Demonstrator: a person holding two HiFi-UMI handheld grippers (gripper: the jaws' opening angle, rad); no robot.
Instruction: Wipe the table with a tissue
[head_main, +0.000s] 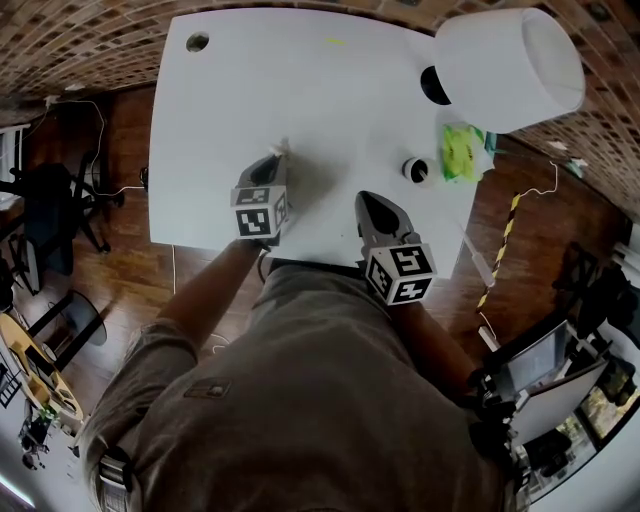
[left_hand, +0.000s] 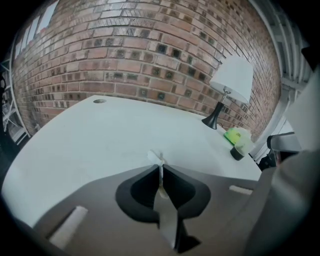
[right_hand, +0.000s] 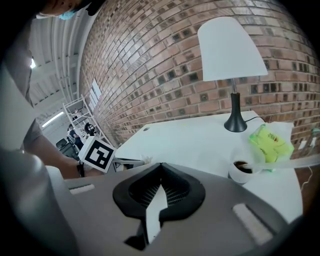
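A small white tissue is pinched between the tips of my left gripper, and only a crumpled bit sticks out past the jaws. In the head view the left gripper points down at the white table near its front edge, with the tissue at its tip, low over the surface. My right gripper hovers over the front edge to the right, its jaws shut with nothing between them. The left gripper's marker cube shows in the right gripper view.
A white-shaded lamp stands at the table's far right corner. Beside it lie a green packet and a small cup. A cable hole sits at the far left corner. A brick wall runs behind the table.
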